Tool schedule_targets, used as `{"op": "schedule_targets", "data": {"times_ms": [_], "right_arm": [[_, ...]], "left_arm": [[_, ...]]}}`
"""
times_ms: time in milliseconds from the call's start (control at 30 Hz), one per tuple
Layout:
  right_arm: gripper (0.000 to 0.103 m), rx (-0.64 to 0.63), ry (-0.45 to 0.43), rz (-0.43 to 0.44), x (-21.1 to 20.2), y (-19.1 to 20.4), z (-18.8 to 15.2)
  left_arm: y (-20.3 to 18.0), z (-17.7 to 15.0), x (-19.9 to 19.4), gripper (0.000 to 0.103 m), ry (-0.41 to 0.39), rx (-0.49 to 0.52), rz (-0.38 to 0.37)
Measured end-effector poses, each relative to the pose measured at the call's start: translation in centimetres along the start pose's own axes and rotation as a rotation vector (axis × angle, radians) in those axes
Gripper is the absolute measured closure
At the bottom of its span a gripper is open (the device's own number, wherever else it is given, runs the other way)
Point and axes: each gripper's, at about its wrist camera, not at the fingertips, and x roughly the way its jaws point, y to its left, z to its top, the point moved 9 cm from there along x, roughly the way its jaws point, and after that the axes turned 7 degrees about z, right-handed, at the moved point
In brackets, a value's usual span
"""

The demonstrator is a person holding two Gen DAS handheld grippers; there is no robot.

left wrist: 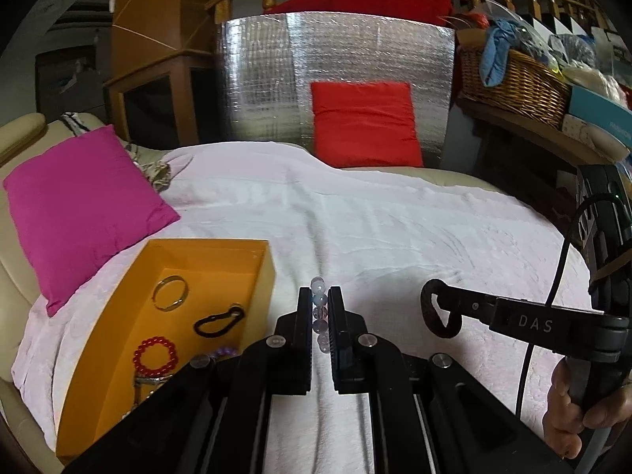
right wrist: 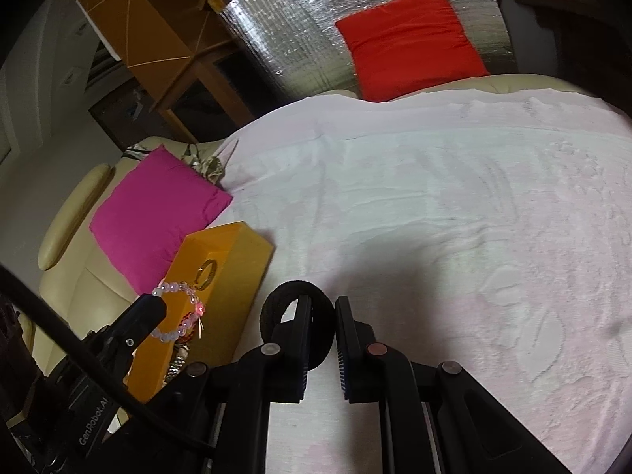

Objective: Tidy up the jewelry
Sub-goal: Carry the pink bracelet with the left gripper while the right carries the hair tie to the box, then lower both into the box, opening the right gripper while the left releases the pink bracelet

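blanket [left wrist: 375, 217]: matt nubby cloth | box [left wrist: 221, 252]: smooth orange card | bead bracelet [left wrist: 319, 308]: glossy translucent

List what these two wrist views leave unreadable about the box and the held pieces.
- Orange box: left wrist view, near end covered by the left gripper; contents there partly hidden.
- Pale bead bracelet: its lower part is behind the fingers.
- Black hair tie: right wrist view, one side hidden by the right gripper.

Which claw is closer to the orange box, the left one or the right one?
Left. The left claw, shut on the pale bead bracelet, is right beside the orange box, at its near wall. The right claw, gripping the black hair tie, is farther out over the white blanket.
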Motion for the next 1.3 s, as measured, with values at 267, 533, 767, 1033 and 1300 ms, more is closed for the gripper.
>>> {"op": "schedule_targets", "data": {"times_ms": [267,533,767,1033,1300], "right_arm": [[0.090,-0.032,-0.007,0.046,0.6,2.7,-0.4],[0.090,-0.071,-0.017,0.100,1.1,5.5,-0.9],[0.090,-0.113,-0.007,0.152,1.8,8.4,-1.8],[0.090,-0.184,0.032,0.213,3.2,12.1,-4.0],[0.090,-0.244,0.080,0.252,5.1,14.9,-6.3]], "left_arm": [[3.0,0.1,-1.0,0.095,-0.030,-0.039,0.067],[6.4,-0.4,-2.1,0.095,-0.052,-0.090,0.159],[10.2,-1.8,-3.0,0.095,-0.053,-0.135,0.265],[14.1,-4.1,-4.0,0.095,-0.030,-0.169,0.382],[17.6,-6.3,-4.4,0.095,0.006,-0.200,0.471]]}}
